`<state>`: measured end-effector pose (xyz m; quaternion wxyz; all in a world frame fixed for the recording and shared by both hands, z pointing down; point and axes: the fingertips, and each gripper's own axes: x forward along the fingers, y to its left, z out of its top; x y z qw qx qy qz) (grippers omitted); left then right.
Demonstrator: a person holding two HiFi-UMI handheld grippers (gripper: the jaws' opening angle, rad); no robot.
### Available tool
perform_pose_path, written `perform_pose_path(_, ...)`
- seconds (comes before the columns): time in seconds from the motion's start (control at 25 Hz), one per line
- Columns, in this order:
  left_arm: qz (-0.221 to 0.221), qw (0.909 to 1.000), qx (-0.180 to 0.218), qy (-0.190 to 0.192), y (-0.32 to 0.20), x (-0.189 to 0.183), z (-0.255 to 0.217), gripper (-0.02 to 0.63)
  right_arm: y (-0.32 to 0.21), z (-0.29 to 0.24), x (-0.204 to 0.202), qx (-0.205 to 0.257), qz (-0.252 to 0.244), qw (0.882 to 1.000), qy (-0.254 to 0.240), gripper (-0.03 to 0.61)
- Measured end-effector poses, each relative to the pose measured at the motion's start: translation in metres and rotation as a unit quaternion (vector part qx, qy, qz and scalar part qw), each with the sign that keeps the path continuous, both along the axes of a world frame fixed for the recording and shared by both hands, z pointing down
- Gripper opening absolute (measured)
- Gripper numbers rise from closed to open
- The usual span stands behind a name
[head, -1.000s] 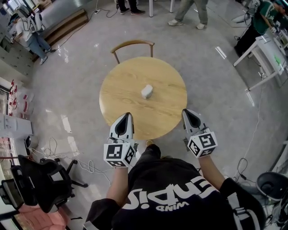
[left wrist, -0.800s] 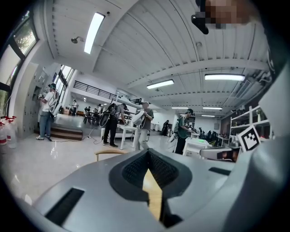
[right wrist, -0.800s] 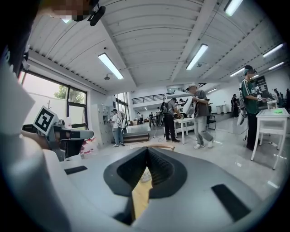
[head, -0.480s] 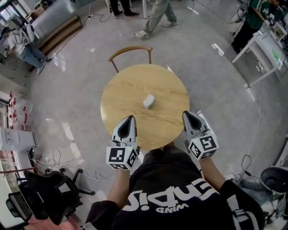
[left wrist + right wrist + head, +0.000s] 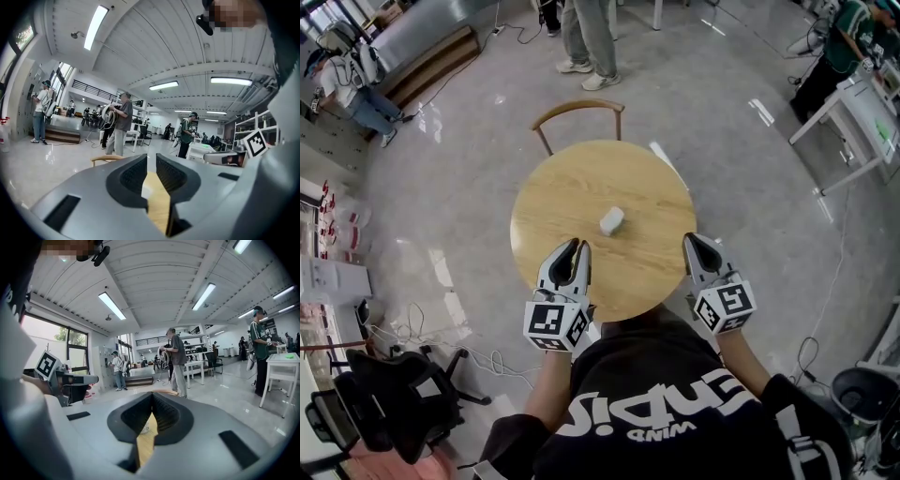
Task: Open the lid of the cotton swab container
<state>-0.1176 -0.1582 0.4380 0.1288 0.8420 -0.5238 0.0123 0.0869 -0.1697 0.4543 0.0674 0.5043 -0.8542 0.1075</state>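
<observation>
Grippers: two. Left gripper (image 5: 575,246) has its jaws a narrow slit apart; they've just been opening, with nothing between them, only tabletop showing through. Right gripper (image 5: 692,240) has its jaws closed tip to tip, empty. Both sit at the near edge of the table (image 5: 572,183), well apart from each other.

One container (image 5: 611,220): small, white, near table centre, beyond and between the grippers, touched by neither. It's too small to tell lid from body.

One round wooden table. One chair (image 5: 577,103) at its far side, seat hidden by the tabletop. One black office chair (image 5: 389,394) lower left. Three bystanders (image 5: 586,37) at the room's edges, all partly cut off. Glossy grey floor (image 5: 750,206) with loose cables (image 5: 483,354).
</observation>
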Motion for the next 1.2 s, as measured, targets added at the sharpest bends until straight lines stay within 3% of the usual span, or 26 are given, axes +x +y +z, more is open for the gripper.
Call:
perform_pose_path(0.36,-0.007,0.9998,0.006,0.016,-0.016,-0.002,-0.005,0.134,-0.023,-0.004,-0.004,0.003,-0.02,1.0,-0.004,0.0)
perform_pose_path(0.6,0.013,0.9999,0.007,-0.007,-0.024,0.006,0.003,0.281,-0.031,-0.007,-0.002,0.008,-0.025,1.0,-0.004,0.0)
perform_pose_path(0.92,0.028,0.9994,0.006,-0.02,-0.037,0.008,0.022,0.284,-0.043,-0.006,-0.001,0.004,-0.028,1.0,-0.004,0.0)
perform_pose_path(1.2,0.04,0.9983,-0.024,-0.035,-0.05,0.017,0.062,0.284,-0.048,-0.005,0.002,0.002,-0.026,1.0,-0.006,0.0)
